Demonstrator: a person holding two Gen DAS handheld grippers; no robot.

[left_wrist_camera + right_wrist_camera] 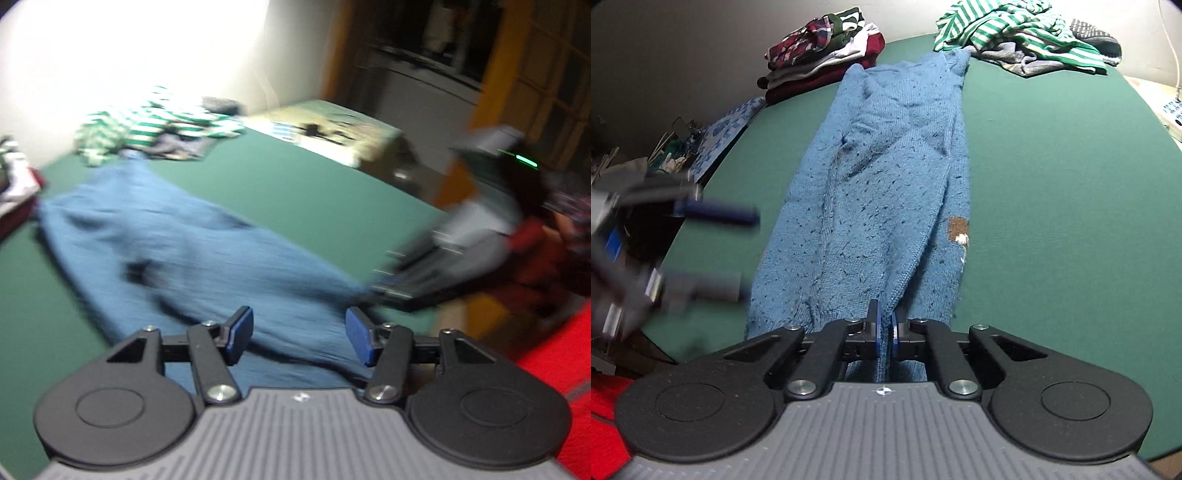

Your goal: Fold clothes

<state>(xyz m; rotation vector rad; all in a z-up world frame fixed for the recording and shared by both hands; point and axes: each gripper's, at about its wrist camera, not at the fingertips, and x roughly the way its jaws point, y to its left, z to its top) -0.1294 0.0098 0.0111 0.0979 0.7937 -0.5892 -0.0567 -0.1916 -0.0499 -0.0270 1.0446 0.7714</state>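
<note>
A blue knit sweater (879, 192) lies lengthwise on the green table (1052, 221), folded into a long narrow strip. My right gripper (884, 332) is shut on its near hem, with the knit pinched between the blue pads. In the same view my left gripper (713, 251) is a blur at the left, off the sweater's side edge, with its fingers apart. The left wrist view is motion-blurred. There my left gripper (299, 336) stands open above the sweater (177, 251), nothing pressed between its pads. My right gripper (391, 288) meets the sweater's end at the right.
A stack of folded clothes (823, 55) stands at the table's far left. A loose pile with a green-striped garment (1015, 33) lies at the far right, touching the sweater's far end. A blue patterned sheet (727, 129) hangs by the left table edge.
</note>
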